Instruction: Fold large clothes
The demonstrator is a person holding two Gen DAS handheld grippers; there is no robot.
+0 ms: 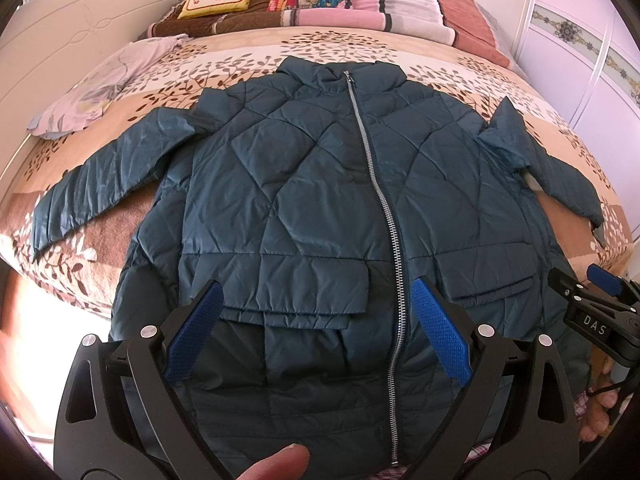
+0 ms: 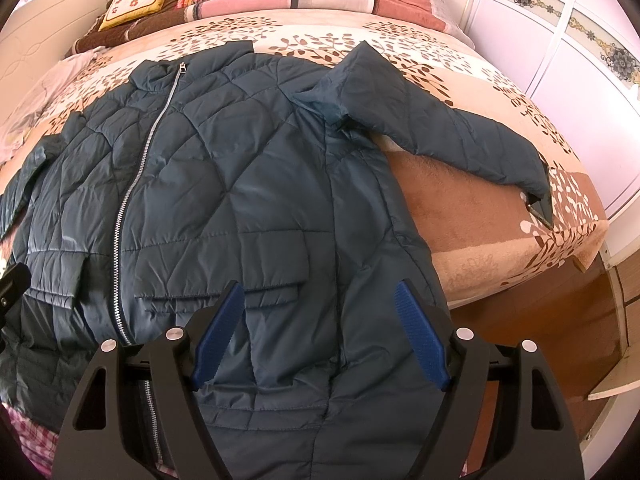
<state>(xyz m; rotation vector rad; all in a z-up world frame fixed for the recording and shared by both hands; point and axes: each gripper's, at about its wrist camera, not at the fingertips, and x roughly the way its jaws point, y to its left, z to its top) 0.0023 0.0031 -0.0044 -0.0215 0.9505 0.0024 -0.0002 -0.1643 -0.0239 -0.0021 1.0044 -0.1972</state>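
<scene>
Slippery teal quilted jacket (image 1: 320, 184) lies flat, zipped, hem overhanging the bed's (image 1: 480, 76) near edge; my left gripper (image 1: 316, 332) and right gripper (image 2: 320, 336) gape empty above it, so thin pinches risk sliding.

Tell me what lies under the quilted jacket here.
The teal jacket lies zipped and face up on a leaf-patterned blanket covering the bed, its hem overhanging the near edge. The blanket beneath its body is hidden, so anything else under it cannot be seen.

Both grippers hang side by side, the left gripper (image 1: 316, 328) and right gripper (image 2: 320, 332) with jaws spread wide, gripping nothing.
</scene>
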